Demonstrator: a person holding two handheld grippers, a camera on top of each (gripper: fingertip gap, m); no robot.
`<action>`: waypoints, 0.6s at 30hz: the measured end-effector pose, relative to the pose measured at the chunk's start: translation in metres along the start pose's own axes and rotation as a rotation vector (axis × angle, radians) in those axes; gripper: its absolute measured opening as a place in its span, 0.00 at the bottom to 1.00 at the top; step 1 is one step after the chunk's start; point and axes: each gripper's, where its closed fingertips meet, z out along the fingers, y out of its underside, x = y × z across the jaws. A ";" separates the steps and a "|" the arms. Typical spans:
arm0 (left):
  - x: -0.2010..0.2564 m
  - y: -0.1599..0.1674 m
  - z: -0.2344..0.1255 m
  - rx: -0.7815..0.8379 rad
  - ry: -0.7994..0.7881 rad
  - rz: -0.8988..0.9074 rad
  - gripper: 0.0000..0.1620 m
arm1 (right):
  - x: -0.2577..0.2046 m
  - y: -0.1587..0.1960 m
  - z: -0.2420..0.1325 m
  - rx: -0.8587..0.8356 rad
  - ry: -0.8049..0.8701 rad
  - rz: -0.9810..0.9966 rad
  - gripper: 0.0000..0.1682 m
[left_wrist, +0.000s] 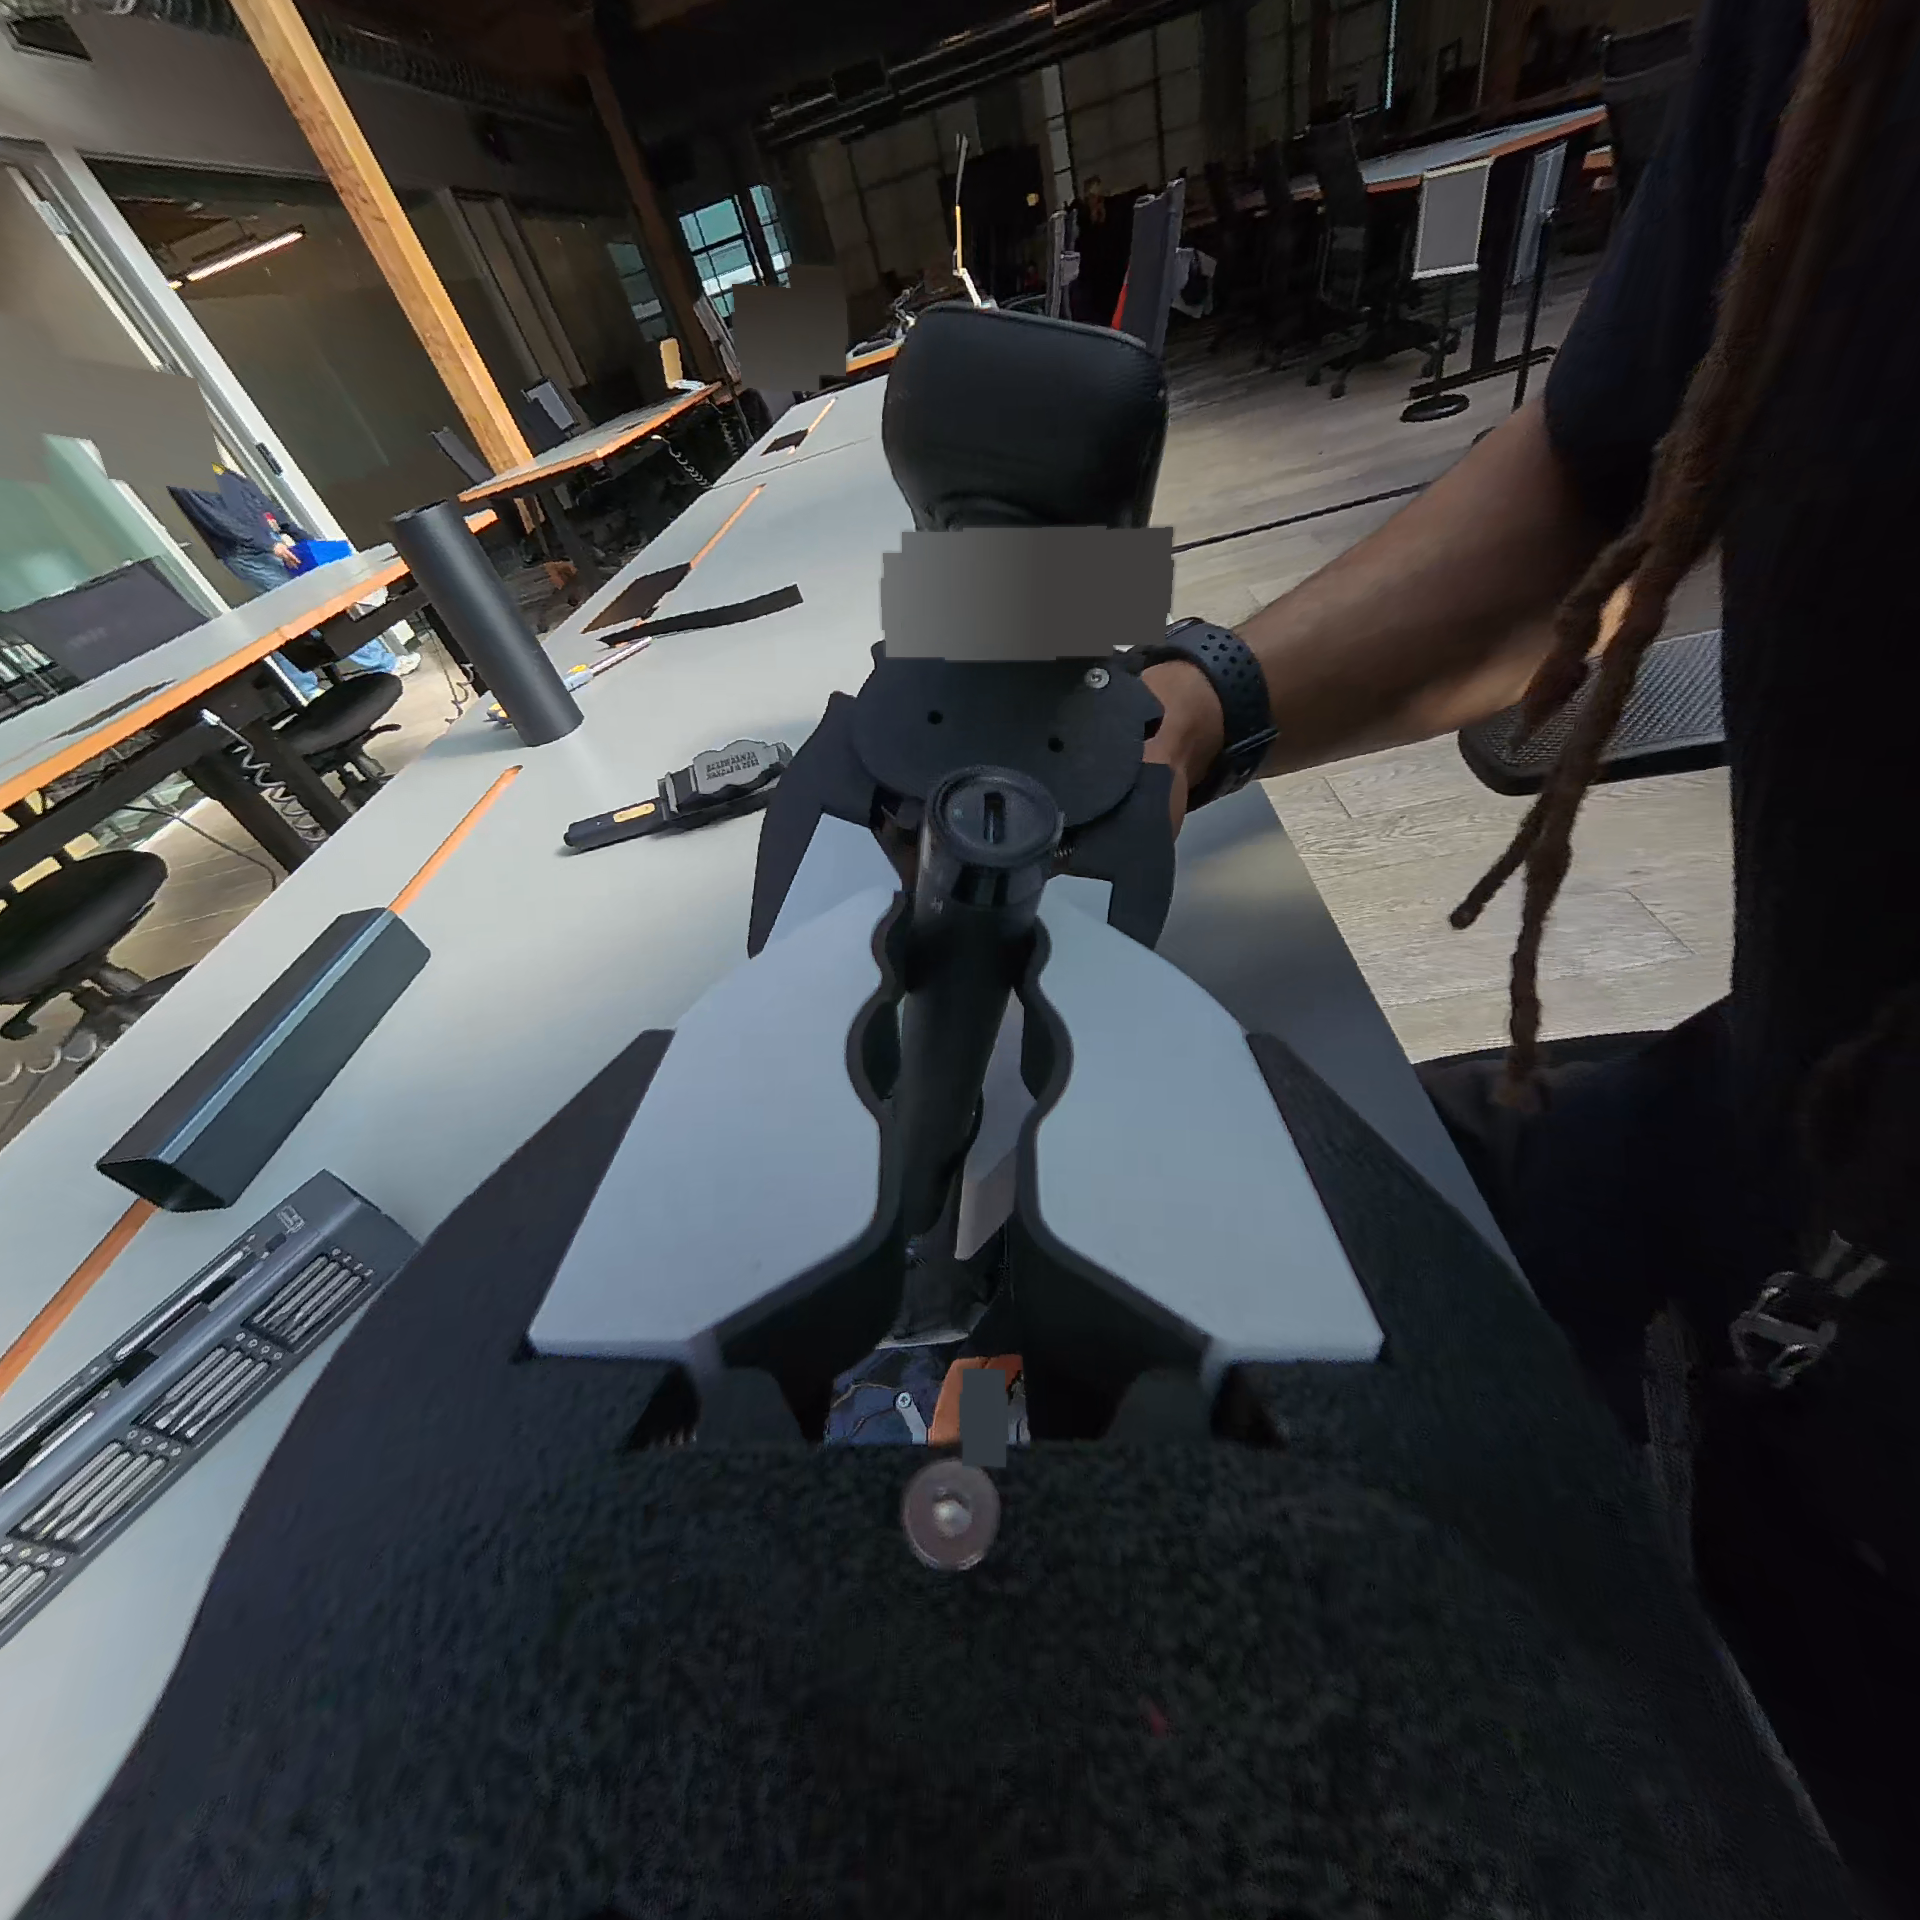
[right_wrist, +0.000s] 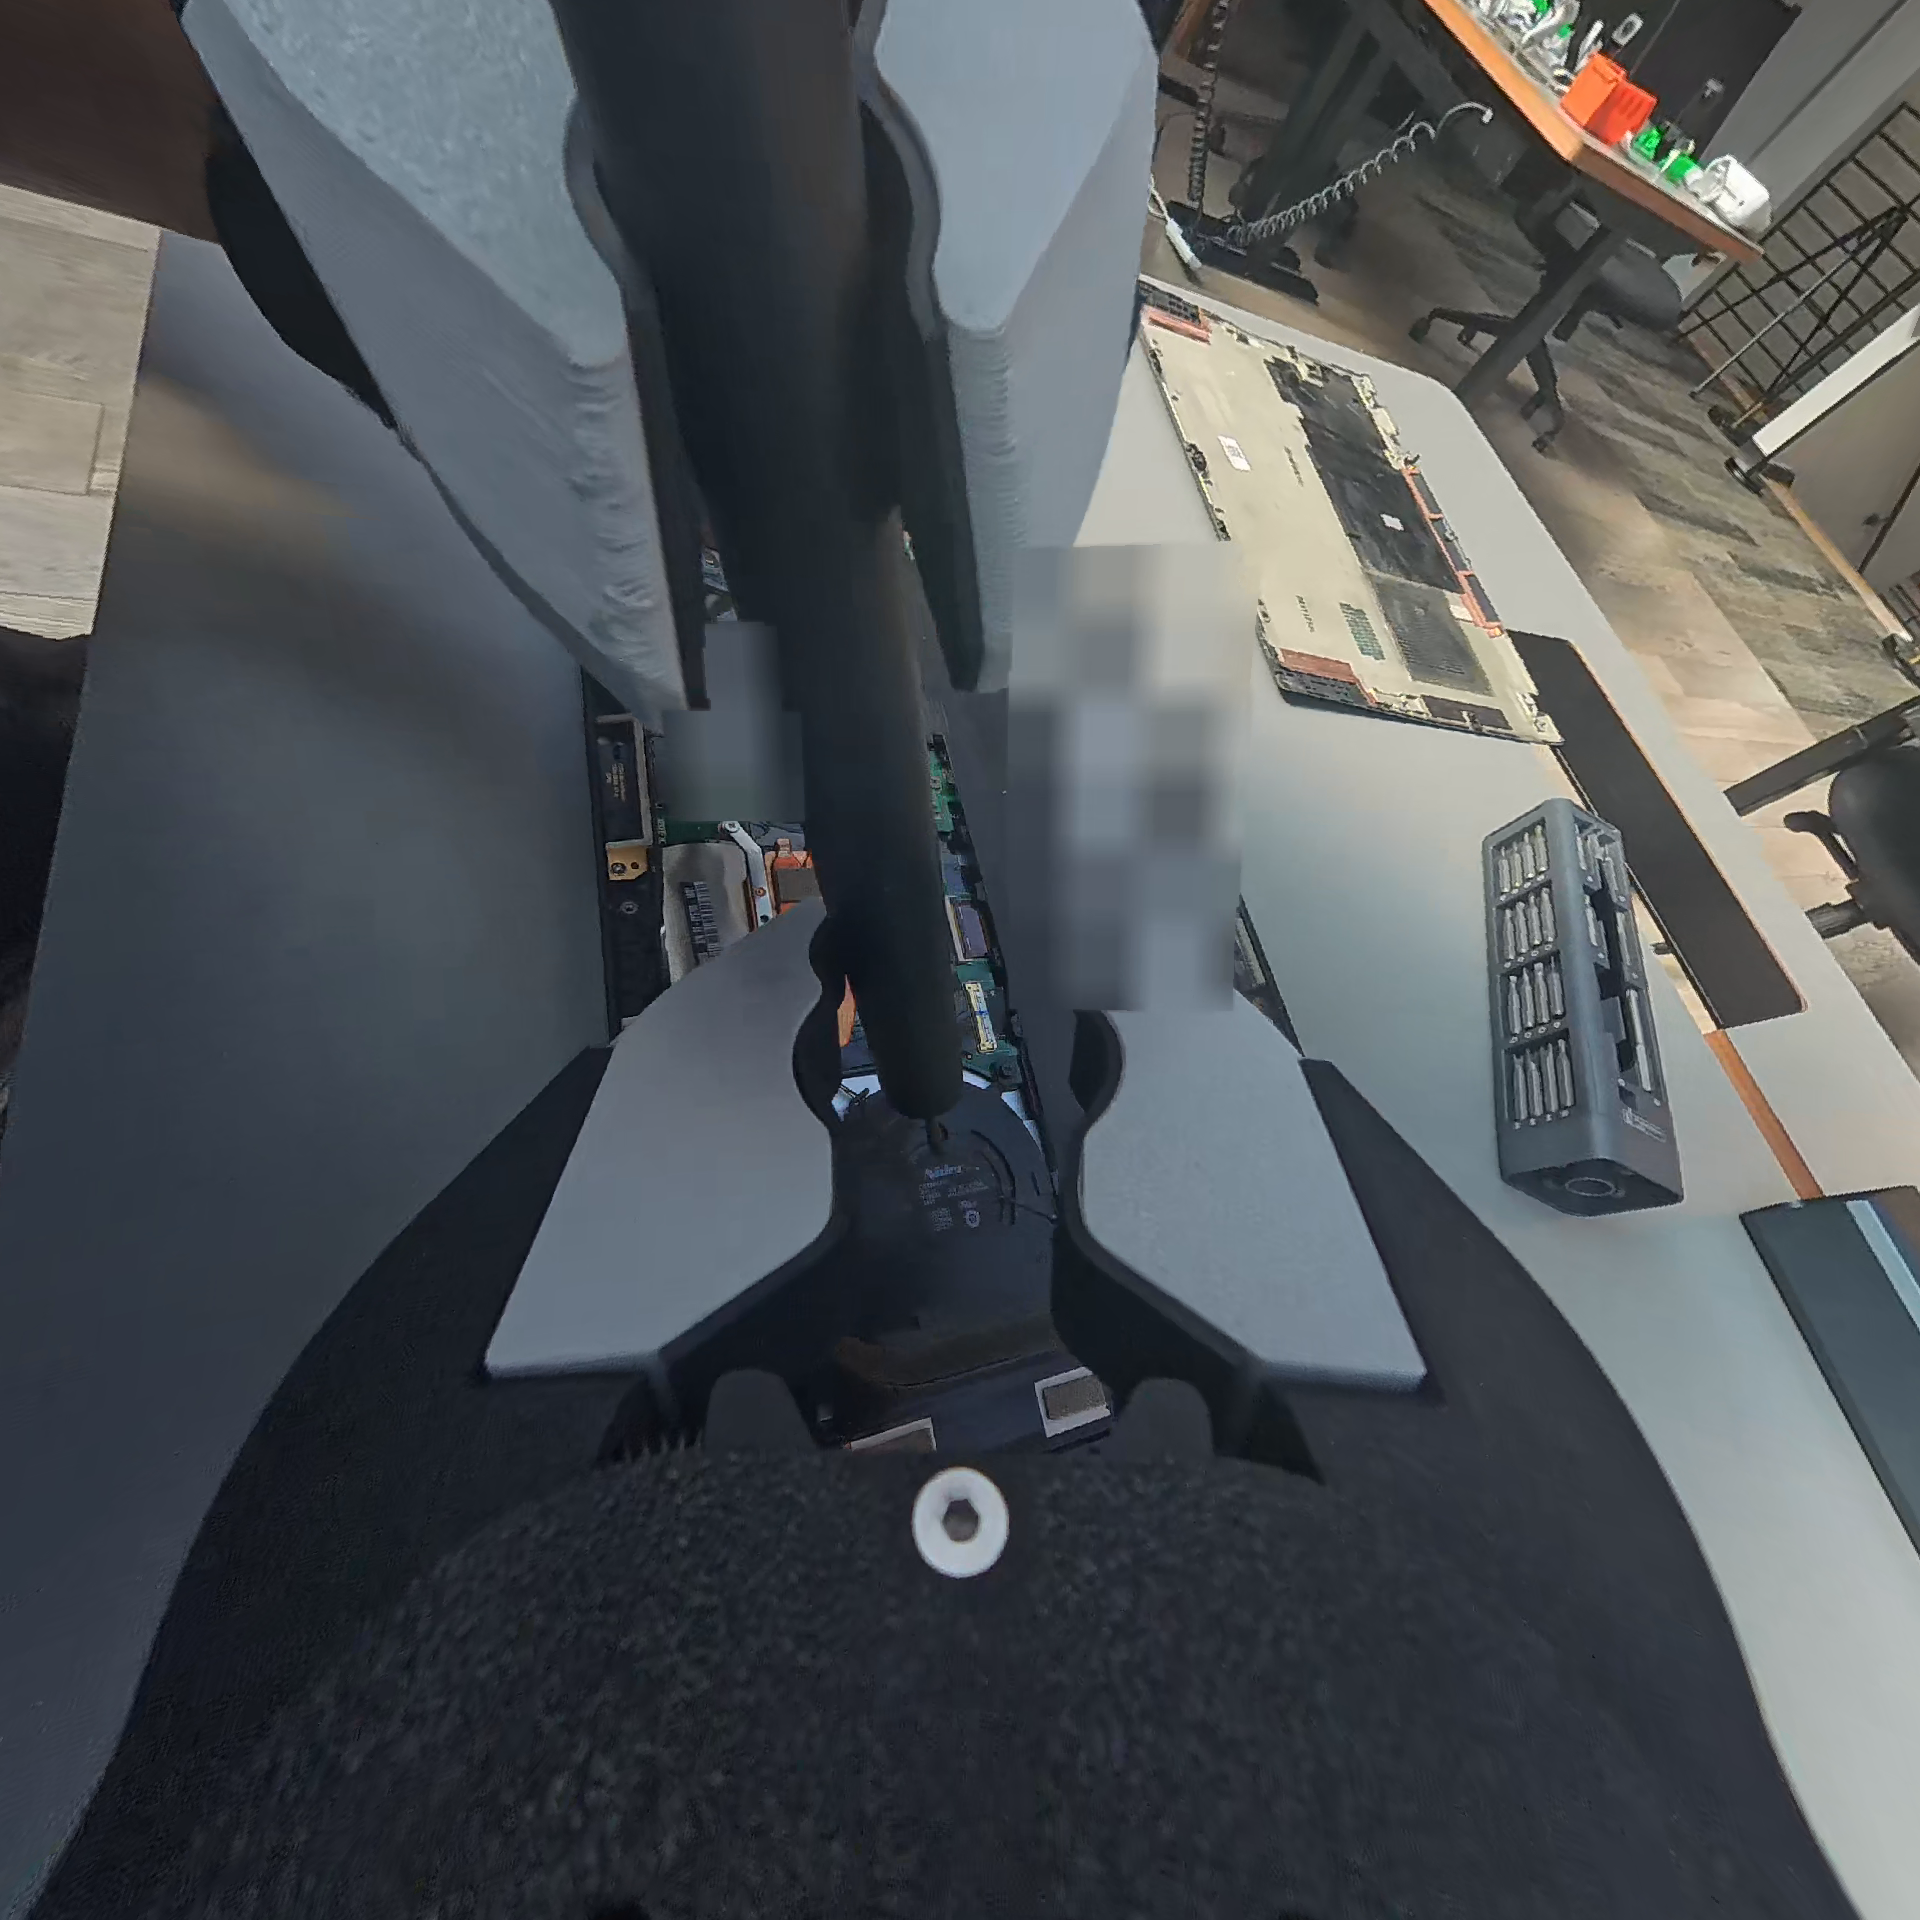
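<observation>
The left gripper (left_wrist: 951, 1049) is clamped on a slim black cylindrical screwdriver (left_wrist: 951, 997). The right gripper (right_wrist: 945, 1039) stands spread around the shaft's lower end, its tip resting on the round black fan (right_wrist: 951, 1184) of an opened laptop. At two o'clock lie a grey bit case (right_wrist: 1579, 1008) and a detached laptop cover (right_wrist: 1340, 520) on the pale grey desk (right_wrist: 1382, 883), in a workshop with desks.
</observation>
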 end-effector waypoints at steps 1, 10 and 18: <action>0.002 0.000 0.001 0.001 0.016 0.015 0.11 | -0.002 0.000 0.000 0.004 -0.008 -0.010 0.24; -0.003 0.000 0.003 -0.016 0.039 0.014 0.11 | -0.006 0.001 -0.002 0.024 -0.033 -0.050 0.11; -0.023 0.008 0.004 -0.042 -0.105 -0.136 0.21 | -0.001 0.009 0.001 0.026 -0.030 0.055 0.11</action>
